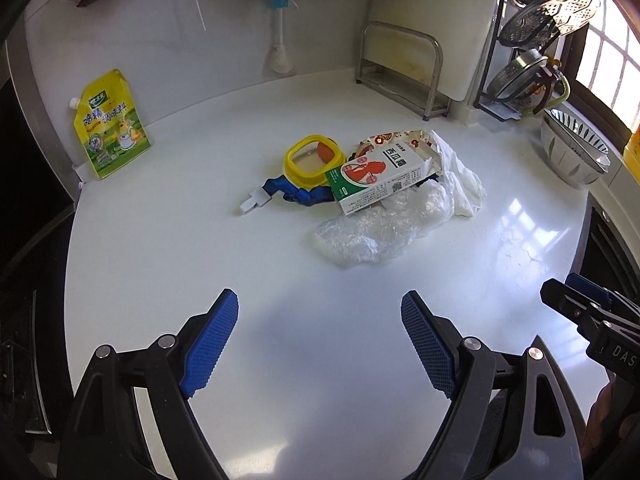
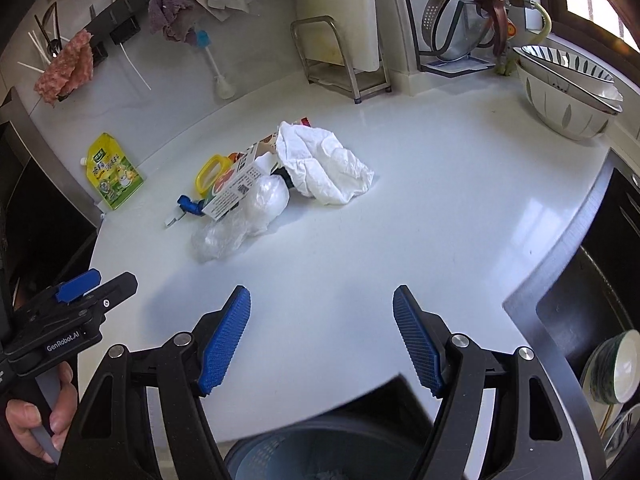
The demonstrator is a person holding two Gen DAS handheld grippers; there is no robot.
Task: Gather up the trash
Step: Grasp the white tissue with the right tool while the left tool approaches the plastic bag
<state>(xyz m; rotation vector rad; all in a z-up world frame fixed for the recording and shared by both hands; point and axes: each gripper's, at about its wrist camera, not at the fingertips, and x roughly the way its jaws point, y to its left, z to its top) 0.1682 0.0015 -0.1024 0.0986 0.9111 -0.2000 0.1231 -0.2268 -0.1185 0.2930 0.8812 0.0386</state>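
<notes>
**Light litter heaped mid-counter, both grippers empty**

Left gripper [image 1: 320, 340] and right gripper [image 2: 322, 336] hover spread wide, well short of the pile. Left to right: blue strap [image 1: 304, 194], yellow ring [image 1: 314, 160], stiff printed carton [image 1: 376, 180], slippery clear plastic bag [image 1: 372, 232], soft crumpled tissue [image 1: 460, 184]. All probably weightless; pinch the carton's edge or bunched folds.

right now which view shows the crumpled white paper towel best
The right wrist view: the crumpled white paper towel faces it, unobstructed on the pile's near side. In the left wrist view it sits behind the small printed carton, partly hidden.
</notes>
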